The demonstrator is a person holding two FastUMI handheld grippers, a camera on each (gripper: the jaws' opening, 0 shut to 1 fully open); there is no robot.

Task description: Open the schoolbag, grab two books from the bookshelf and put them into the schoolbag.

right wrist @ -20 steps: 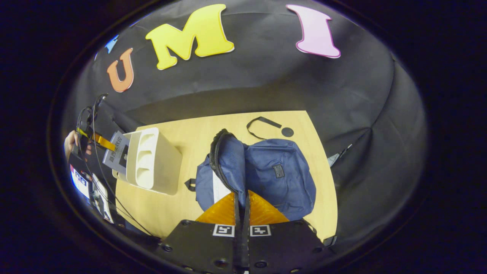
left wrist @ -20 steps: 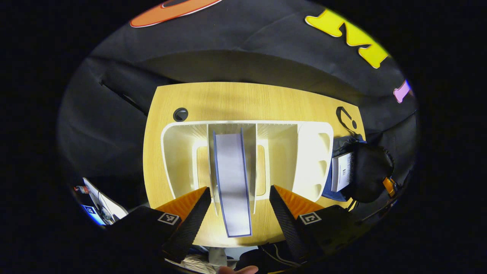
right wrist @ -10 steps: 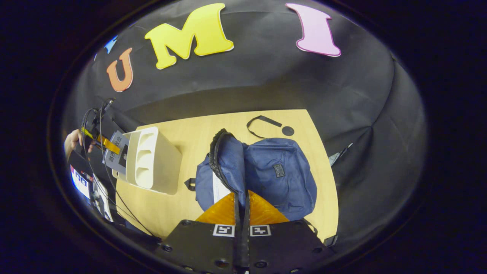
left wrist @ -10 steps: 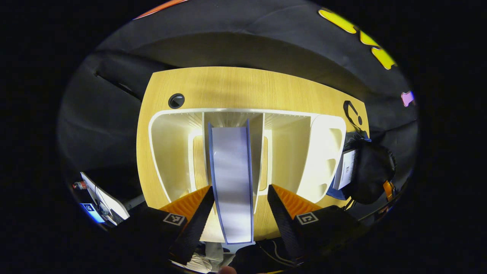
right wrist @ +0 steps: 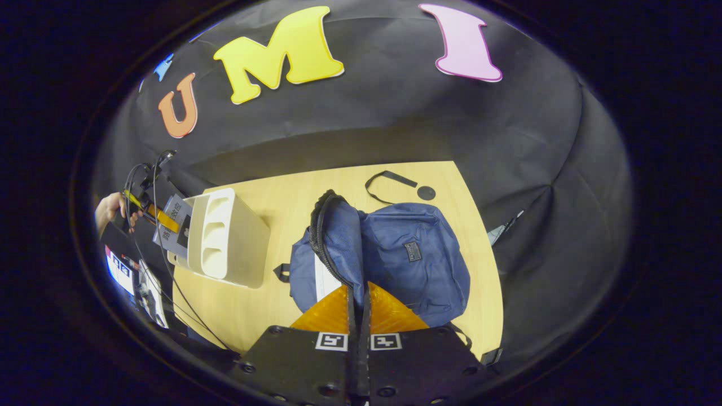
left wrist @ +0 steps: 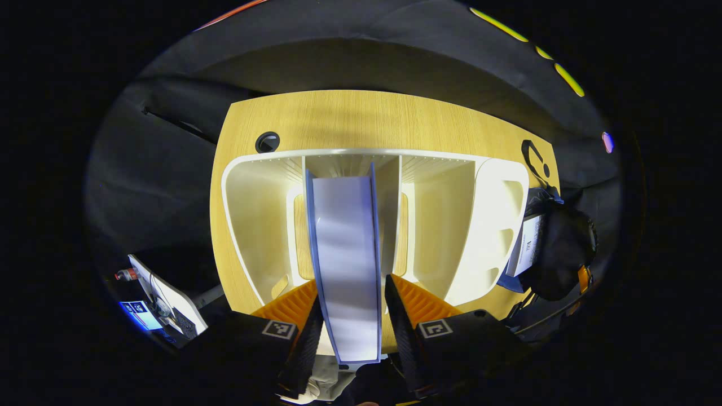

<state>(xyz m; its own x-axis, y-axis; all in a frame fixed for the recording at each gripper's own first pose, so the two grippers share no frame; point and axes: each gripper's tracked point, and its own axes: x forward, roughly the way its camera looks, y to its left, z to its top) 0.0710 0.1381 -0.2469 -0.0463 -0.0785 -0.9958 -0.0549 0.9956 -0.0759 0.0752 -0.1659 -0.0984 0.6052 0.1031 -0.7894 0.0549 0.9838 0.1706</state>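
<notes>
Left tool [left wrist: 351,316] closer around book [left wrist: 345,254]

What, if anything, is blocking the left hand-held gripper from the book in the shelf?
Nothing visible. The left hand-held gripper already has a finger on each side of the book, which stands upright in the middle slot of the white bookshelf. The slot dividers sit outside the fingers.

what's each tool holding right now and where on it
Left tool straddles the standing book at its near end; contact unclear. Right tool pinches the schoolbag by its zipper edge.
</notes>
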